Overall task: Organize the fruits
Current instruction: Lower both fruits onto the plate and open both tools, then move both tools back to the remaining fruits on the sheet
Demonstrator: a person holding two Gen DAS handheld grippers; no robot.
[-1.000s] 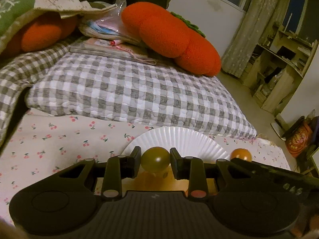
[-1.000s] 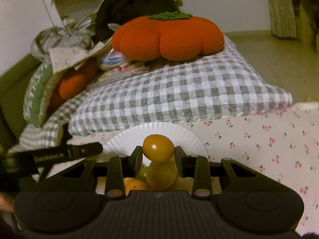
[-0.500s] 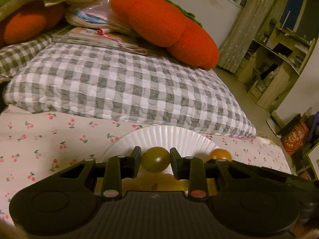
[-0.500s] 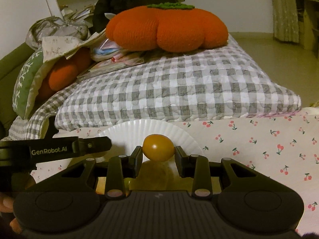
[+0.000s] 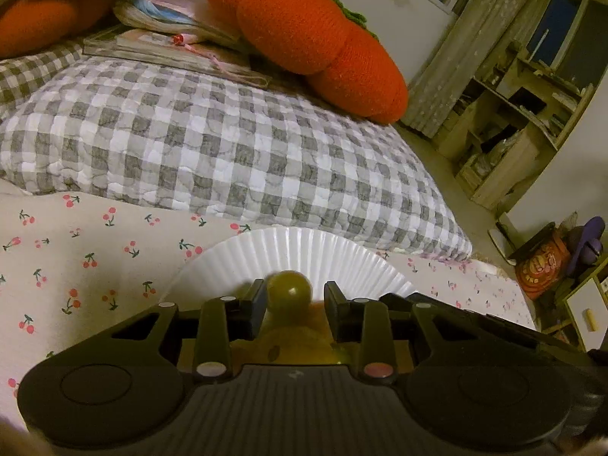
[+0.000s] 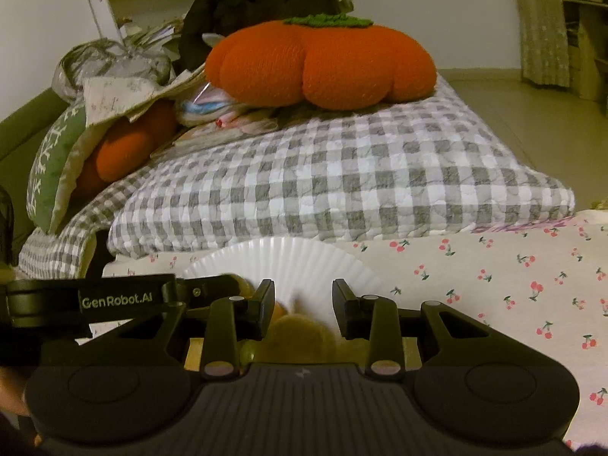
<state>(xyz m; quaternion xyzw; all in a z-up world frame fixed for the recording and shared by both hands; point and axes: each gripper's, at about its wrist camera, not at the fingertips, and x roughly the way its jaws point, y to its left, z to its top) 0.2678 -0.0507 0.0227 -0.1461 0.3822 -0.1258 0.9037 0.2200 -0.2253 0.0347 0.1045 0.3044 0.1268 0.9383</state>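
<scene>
Left tool point(image 5: 293, 300) jaws have just been opening; green fruit point(image 5: 288, 292) sits between them over the plate point(image 5: 304, 250), touching one pad only. Right tool point(image 6: 303, 304) is parted and empty. Sorting looks underway: blurred fruits point(image 6: 300, 336) lie below. Only the right view shows those clearly.

Seeing white paper plate point(image 5: 304, 254), fluted rim, matt. Green fruit point(image 5: 288, 292) smooth, glossy highlight. Left gripper point(image 5: 294, 300) matt black plastic, ribbed body. Sheet point(image 5: 76, 258) soft matt cloth, cherry print. Checked pillow point(image 5: 228, 144) quilted, puckered cloth. Orange cushion point(image 6: 323, 64) rough knit.
</scene>
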